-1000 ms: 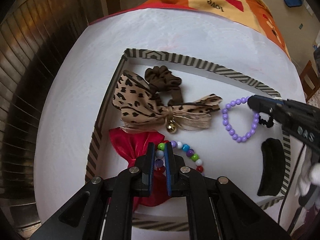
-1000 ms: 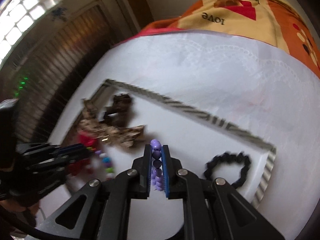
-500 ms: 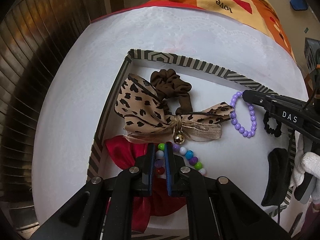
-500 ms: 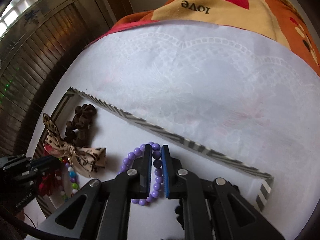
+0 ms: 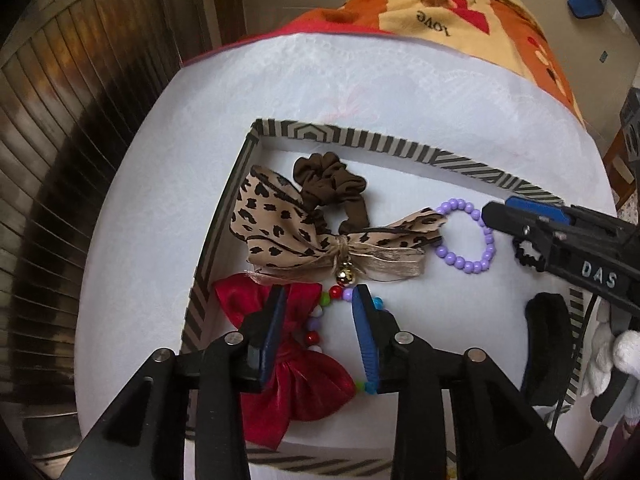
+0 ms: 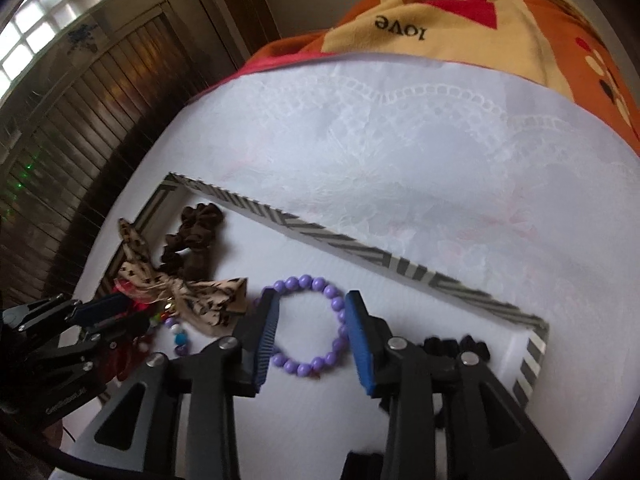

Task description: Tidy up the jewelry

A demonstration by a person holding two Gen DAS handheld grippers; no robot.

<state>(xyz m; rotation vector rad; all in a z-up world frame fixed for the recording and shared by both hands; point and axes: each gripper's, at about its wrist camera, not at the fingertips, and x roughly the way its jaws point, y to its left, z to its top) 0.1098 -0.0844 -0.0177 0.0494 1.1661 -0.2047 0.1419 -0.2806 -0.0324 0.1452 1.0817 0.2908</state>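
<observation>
Opening over the striped tray [image 5: 362,138], the left gripper [image 5: 318,308] and right gripper [image 6: 310,320] spread apart so the colorful bead bracelet [image 5: 326,308] and purple bracelet [image 6: 316,324] lie inside, tidy.

Tray rim [image 5: 384,145]: black-and-cream stripes. Bow [image 5: 280,216]: tan, black leopard spots. Scrunchie [image 5: 332,184]: dark brown. Satin bow [image 5: 304,384]: red. Bead bracelet [image 6: 308,280]: lilac. Beaded string [image 5: 320,312]: multicoloured. Table cover [image 6: 400,152]: white lace.

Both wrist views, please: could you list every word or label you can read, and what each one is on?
"love", upside down: printed on the orange blanket beyond the white cloth, in both views.
"DAS": on the side of the right gripper.
Pale lettering on the left gripper: too small and blurred to read.
</observation>
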